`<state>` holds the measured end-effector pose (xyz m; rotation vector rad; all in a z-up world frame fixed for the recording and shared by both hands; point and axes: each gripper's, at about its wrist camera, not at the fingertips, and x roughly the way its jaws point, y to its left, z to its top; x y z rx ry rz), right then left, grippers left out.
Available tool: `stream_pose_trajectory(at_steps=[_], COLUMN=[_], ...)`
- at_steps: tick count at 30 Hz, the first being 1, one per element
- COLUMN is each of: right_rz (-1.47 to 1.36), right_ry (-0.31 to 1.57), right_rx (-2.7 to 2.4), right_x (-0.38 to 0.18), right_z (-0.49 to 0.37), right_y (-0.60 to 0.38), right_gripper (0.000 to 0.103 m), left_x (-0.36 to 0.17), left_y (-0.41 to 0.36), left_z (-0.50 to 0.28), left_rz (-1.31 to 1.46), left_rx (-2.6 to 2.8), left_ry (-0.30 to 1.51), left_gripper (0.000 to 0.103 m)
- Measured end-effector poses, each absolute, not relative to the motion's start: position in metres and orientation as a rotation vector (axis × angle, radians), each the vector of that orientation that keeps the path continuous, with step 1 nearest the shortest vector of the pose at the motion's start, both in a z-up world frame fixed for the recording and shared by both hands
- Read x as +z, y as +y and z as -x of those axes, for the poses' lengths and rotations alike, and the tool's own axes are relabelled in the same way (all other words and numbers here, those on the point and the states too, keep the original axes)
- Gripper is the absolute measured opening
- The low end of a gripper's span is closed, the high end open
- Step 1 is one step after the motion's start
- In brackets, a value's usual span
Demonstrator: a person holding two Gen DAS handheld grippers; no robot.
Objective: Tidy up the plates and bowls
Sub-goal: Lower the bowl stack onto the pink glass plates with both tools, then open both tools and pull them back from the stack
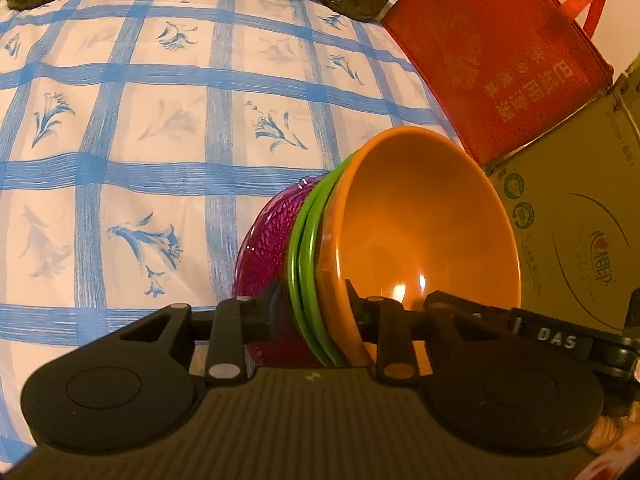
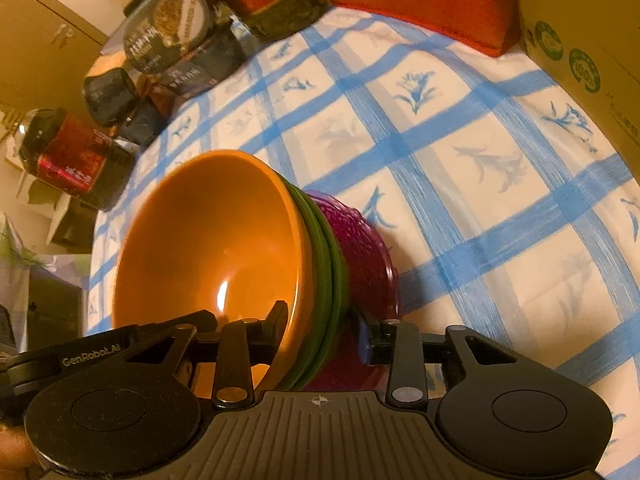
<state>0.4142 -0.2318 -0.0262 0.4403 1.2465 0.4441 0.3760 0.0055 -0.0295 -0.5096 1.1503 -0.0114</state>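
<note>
An orange bowl sits nested on green dishes, with a purple glass plate underneath, all on the blue-checked tablecloth. My left gripper straddles the near rim of this stack. One finger is inside the bowl and the other is against the purple plate, with a slight gap on each side. In the right wrist view the same orange bowl, green dishes and purple plate appear. My right gripper straddles the rim in the same way, and its pads look just off the stack.
A red fabric bag and a cardboard box stand to the right of the stack. Dark jars and packets line the far edge of the tablecloth. Part of the other gripper shows beside my left one.
</note>
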Motion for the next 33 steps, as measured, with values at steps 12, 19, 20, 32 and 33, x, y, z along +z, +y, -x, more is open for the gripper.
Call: stream_pose_trajectory(at_steps=[12,19,20,32,33], right_rz=[-0.442,-0.444,-0.455,-0.418,-0.412], right_ry=[1.162,1.087,1.068,0.868,0.856], right_rx=[0.453,0.453,0.460,0.482,0.478], right_x=[0.000,0.017,0.019,0.033,0.032], right_z=[-0.396,-0.372,-0.366,-0.295,-0.289], right_y=[-0.244,-0.255,-0.258,-0.270,-0.270], right_gripper=[0.060,0.064,0.065,0.081,0.082], left_x=[-0.012,0.010,0.013,0.017,0.015], left_y=[0.014,0.017,0.017,0.019,0.018], left_z=[-0.354,-0.323,-0.317,-0.224,-0.217], left_rz=[0.548,0.559,0.554,0.499,0.496], left_rx=[0.001,0.008,0.013,0.093,0.093], left_ry=[1.078,0.965,0.947,0.757,0.754], left_gripper=[0.053,0.071,0.072,0.090,0.090])
